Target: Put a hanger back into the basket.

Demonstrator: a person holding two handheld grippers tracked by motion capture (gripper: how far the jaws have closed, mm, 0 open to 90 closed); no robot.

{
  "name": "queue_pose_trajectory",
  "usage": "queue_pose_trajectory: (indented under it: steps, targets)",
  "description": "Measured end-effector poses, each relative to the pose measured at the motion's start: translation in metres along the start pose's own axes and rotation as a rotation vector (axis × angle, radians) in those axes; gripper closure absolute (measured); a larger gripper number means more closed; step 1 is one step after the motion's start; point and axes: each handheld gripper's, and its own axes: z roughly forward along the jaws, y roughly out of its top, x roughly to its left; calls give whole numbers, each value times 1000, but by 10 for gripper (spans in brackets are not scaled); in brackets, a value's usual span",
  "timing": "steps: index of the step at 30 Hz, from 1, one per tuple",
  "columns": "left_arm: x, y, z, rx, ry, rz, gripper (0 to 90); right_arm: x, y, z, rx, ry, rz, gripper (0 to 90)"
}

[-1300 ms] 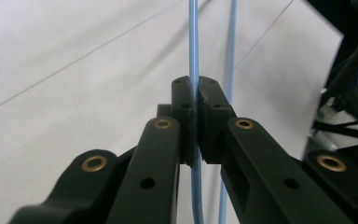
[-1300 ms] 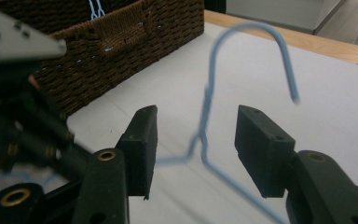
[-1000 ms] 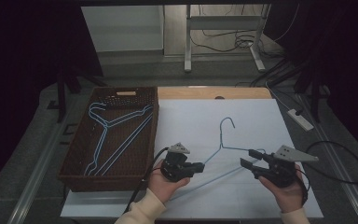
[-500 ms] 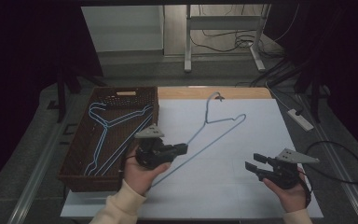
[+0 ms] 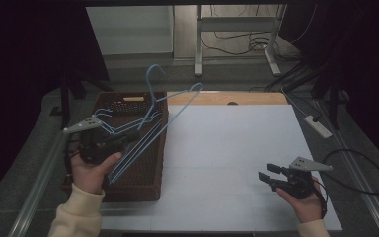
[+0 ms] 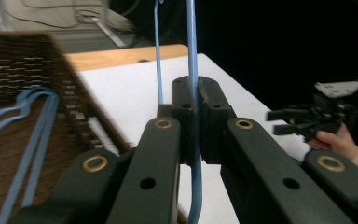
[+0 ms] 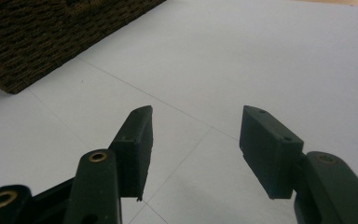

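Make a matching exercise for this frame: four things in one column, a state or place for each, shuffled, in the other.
Things:
1. left claw
2. right claw
3. held blue hanger
4. hangers in basket

States or places:
A. open, above the white sheet
B. lying inside the brown woven basket
C. shut on a blue wire
D. lifted in the air, over the basket

Pairs: 1-C, 2-A, 3-D, 4-B
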Motion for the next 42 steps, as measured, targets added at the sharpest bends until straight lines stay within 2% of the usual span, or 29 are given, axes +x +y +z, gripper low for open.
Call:
queue_pose_trajectory:
  steps: [1,2,5,7,10,12,14,15,17,23,27,28,32,35,39,42]
  targets:
    - [0,0,0,0,0,0,866,0,0,0,0,0,0,451]
    - [11,-1,-7,-8,23,-14,866,0,0,0,4,0,-1,451]
    - [26,-2,-16,-12,63,-28,866,0,0,1,8,-1,-3,451]
    - [29,-2,-18,-13,70,-32,866,0,0,1,11,-2,-4,451]
    - [42,-3,-25,-12,98,-42,866,0,-1,2,14,-4,-6,451]
    - [49,-5,-27,-3,106,-43,866,0,-1,2,15,-5,-6,451]
    - [58,-9,-28,26,128,-45,866,1,-1,2,16,-6,-5,450]
    - [58,-9,-28,26,128,-45,866,1,-1,2,16,-6,-5,450]
    - [65,-14,-26,51,148,-47,866,1,-1,2,17,-6,-4,450]
    - [78,-20,-21,91,165,-57,867,2,-1,3,20,-7,-9,449]
    - [83,-22,-15,124,163,-56,867,2,-1,3,21,-8,-8,450]
    - [87,-23,-9,152,153,-56,866,2,-1,3,21,-8,-8,450]
    - [92,-25,-3,181,145,-56,866,2,-1,3,22,-8,-11,450]
    - [99,-29,5,228,150,-71,867,2,-1,2,22,-9,-10,450]
    - [106,-34,11,258,150,-90,866,2,-1,2,21,-9,-12,449]
    - [111,-36,13,301,181,-121,864,3,0,2,20,-9,-13,450]
